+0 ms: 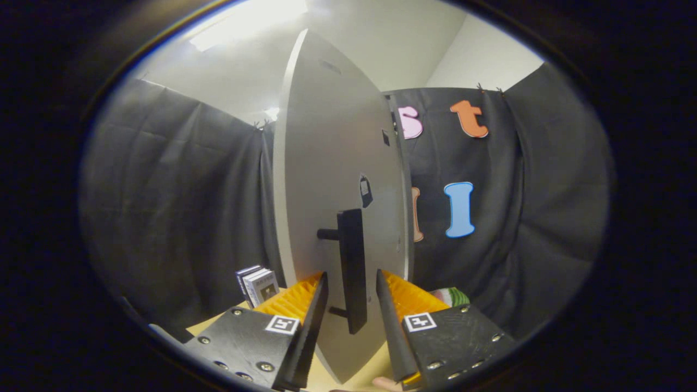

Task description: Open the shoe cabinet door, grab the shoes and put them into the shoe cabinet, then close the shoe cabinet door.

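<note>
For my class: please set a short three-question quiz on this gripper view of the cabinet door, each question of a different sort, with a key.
1. True or false: the gripper has its fingers spread to either side of the black handle.
2. What colour is the cabinet door?
3. Left of the door, beyond the fingers, stand: A) small boxes B) a kettle C) a lamp.

Key: 1 true; 2 pale grey-white; 3 A.
</note>
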A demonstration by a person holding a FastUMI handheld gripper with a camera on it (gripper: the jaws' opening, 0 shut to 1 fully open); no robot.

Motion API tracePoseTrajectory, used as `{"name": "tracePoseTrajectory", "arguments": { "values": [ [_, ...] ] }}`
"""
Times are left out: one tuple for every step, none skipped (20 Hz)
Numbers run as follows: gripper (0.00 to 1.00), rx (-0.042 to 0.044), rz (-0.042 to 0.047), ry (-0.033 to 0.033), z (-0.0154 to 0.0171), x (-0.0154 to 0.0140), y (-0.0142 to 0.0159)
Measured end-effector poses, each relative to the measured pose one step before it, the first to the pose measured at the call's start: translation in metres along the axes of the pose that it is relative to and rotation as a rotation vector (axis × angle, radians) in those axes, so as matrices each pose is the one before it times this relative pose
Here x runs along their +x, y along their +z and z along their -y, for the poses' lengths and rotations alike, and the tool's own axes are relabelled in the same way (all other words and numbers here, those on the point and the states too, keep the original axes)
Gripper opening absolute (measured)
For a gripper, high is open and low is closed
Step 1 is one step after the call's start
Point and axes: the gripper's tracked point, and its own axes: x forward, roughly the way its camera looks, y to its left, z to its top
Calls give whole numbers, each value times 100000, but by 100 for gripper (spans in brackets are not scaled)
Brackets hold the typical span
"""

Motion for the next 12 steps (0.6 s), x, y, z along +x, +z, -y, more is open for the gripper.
{"name": "tracePoseTrajectory", "arguments": {
  "values": [
    [56,510,-356,1645,-946,560,-226],
    [55,193,-266,1545,-818,550,-240],
    [56,-148,-303,1378,-917,624,-193],
    [56,-154,-268,1242,-828,682,-154],
    [56,-69,-423,1085,-766,870,-167],
    [56,-80,-694,777,-719,854,-226],
    [56,0,-908,357,-582,839,-345],
    [56,29,-1143,281,-299,807,-310],
    [56,377,-662,1160,-738,637,-319],
    [56,200,-207,539,-241,845,-143],
    [57,-89,-57,690,-384,755,121],
    [57,-665,6,-2,-333,804,42]
  ]
}}
